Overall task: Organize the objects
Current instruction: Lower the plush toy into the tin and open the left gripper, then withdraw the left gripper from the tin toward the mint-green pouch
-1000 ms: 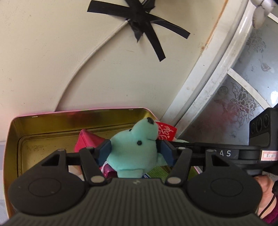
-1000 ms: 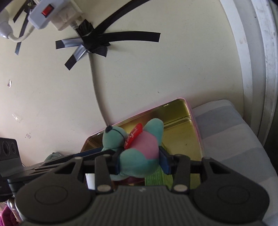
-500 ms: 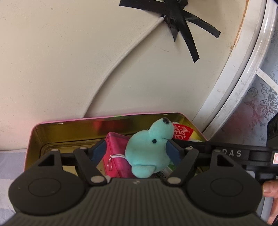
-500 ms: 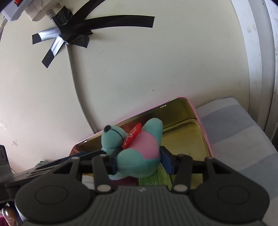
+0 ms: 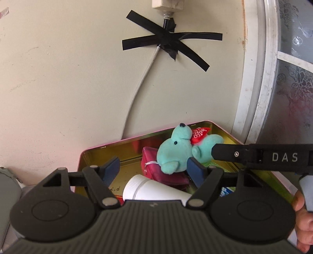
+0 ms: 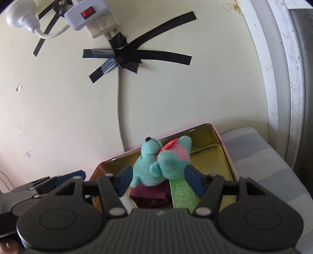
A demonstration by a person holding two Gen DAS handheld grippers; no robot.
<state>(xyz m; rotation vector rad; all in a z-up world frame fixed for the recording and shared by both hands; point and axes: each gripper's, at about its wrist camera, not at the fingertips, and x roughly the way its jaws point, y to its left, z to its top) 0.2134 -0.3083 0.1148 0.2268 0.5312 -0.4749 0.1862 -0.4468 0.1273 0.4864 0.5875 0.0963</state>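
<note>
A teal plush bear (image 5: 174, 150) with a pink belly and a red heart lies in a gold tin with a pink rim (image 5: 137, 139), on top of a dark red pouch (image 5: 166, 175). A white tube (image 5: 154, 190) and a green packet (image 6: 183, 193) lie in the tin too. My left gripper (image 5: 154, 170) is open and empty, just in front of the bear. My right gripper (image 6: 159, 178) is open, with its pads on either side of the bear (image 6: 156, 166) and apart from it. Its finger also crosses the left wrist view (image 5: 264, 157).
The tin stands against a cream wall with a cable (image 6: 119, 109) taped on by black tape and a power strip (image 6: 88, 15) above. A grey striped cloth (image 6: 260, 156) lies right of the tin. A window frame (image 5: 254, 78) stands at the right.
Both grippers have opened and let go of the bear, which now rests on the pouch in the tin. Both grippers have drawn back and the white tube has come into view.
</note>
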